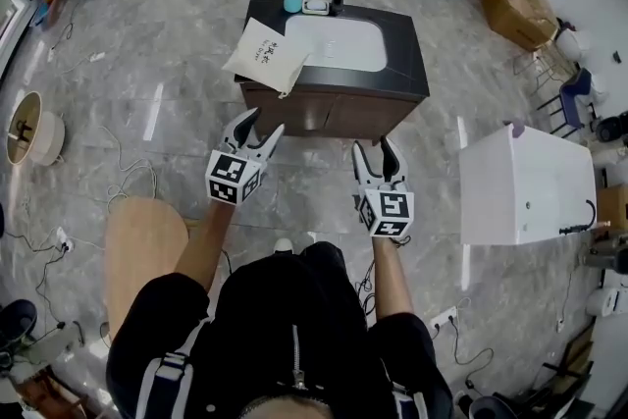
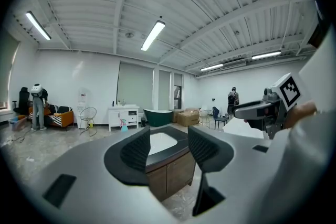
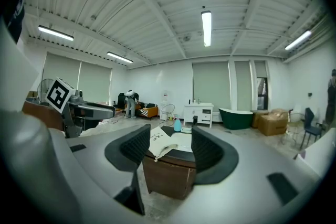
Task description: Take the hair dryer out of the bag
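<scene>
Reaching for the bag: my step in hand, as I judge it, is the approach; nothing of the task's own is touched yet.
Left gripper: my left gripper (image 1: 267,120) is released, jaws apart with nothing between them; along them I see only the vanity (image 2: 173,173) and its basin (image 2: 160,140).
Right gripper: my right gripper (image 1: 375,144) is likewise released and empty, jaws wide.
Bag: the pale cloth bag (image 1: 267,57) lies on the front left corner of the vanity top, one corner hanging over the edge, just beside the basin.
Hair dryer: I cannot see it; I take it to be inside the bag.
Bag to grippers: ahead of both and well apart from them, with bare floor between; it is nearer my left gripper's line. In the right gripper view the bag (image 3: 159,142) shows far off between the jaws.
Doing it well: I would pin the cloth with one gripper, find the bag's mouth, which I cannot make out from here, and draw the dryer out with the other.
Risk: the overhanging bag could slide off the corner if nudged.
</scene>
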The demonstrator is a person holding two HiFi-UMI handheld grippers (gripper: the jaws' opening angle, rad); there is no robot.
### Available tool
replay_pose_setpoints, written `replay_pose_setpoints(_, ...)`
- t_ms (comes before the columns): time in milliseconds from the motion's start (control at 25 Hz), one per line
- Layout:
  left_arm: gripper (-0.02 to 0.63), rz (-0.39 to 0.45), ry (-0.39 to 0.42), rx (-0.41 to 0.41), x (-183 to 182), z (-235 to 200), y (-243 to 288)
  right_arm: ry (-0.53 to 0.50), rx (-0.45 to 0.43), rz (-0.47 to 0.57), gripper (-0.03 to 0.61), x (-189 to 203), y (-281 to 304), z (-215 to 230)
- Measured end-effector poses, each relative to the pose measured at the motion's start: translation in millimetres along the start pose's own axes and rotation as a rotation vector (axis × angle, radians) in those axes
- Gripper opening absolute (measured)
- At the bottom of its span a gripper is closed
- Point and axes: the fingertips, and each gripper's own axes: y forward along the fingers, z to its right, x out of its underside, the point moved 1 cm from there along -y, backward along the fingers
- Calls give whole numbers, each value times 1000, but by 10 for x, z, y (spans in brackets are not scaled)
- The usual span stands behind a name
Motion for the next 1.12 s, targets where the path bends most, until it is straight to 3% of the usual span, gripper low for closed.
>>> replay_pose_setpoints(560, 236, -30, 2, -47, 12, -564, 720, 9, -63, 15, 241, -123, 1063, 364)
replay_pose_setpoints(800, 236, -42, 8, -91, -38, -828, 1268, 3, -158, 7, 241, -229, 1808, 627)
replay_pose_setpoints(1120, 236, -50, -34, -234, -141, -1346, 1997, -28, -314, 3, 241, -537, 2949, 1022)
